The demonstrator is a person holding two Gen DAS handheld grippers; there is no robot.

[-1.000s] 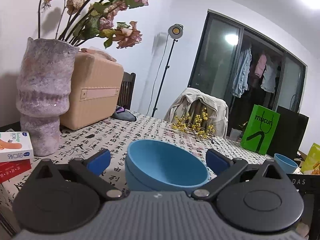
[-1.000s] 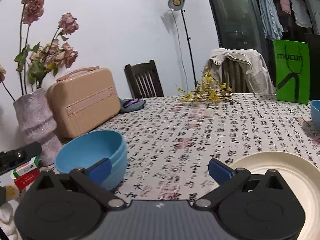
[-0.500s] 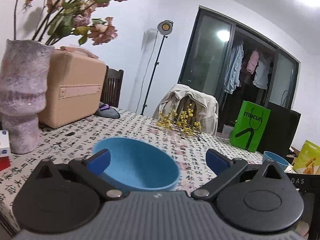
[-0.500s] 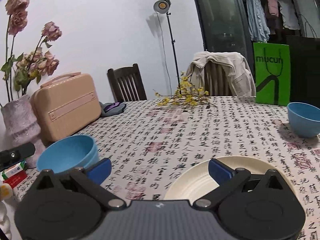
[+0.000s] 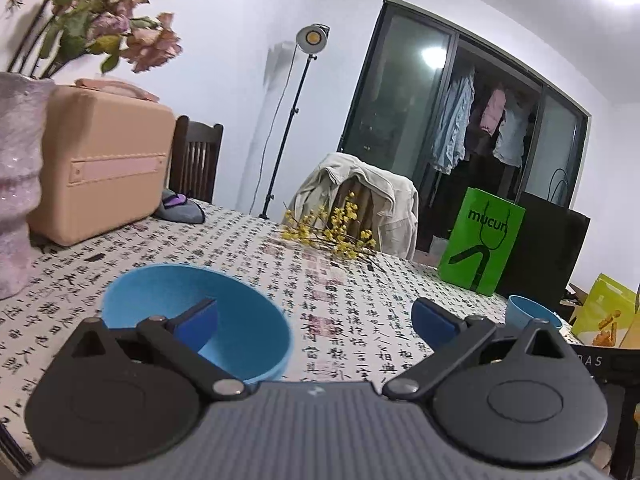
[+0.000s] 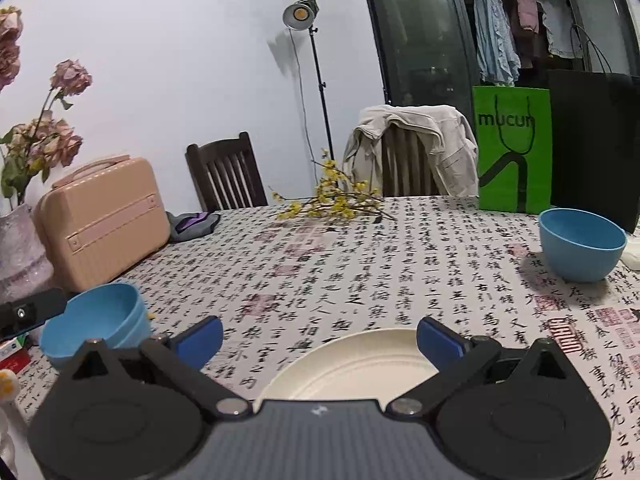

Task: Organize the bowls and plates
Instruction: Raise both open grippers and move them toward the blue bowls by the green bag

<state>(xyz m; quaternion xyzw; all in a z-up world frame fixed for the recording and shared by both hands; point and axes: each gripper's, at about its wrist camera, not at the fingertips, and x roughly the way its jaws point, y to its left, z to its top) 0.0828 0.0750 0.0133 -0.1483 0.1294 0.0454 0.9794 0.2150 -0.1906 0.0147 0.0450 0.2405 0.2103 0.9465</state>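
A blue bowl sits on the patterned tablecloth, low and left in the left wrist view. My left gripper is open, its left pad in front of the bowl's inside, its right pad over bare cloth. From the right wrist, that bowl looks like a stack of two bowls, with the left gripper's tip beside it. My open right gripper straddles the far rim of a cream plate. Another blue bowl stands alone at the right.
A tan suitcase and a grey vase of dried roses stand at the left. A yellow flower sprig, a green bag and a black bag line the far side. Small boxes lie at the left edge.
Both grippers have swung to the right. The blue bowl slid from between the left fingers to the left of that view. The plate came between the right fingers, and the far bowl appeared.
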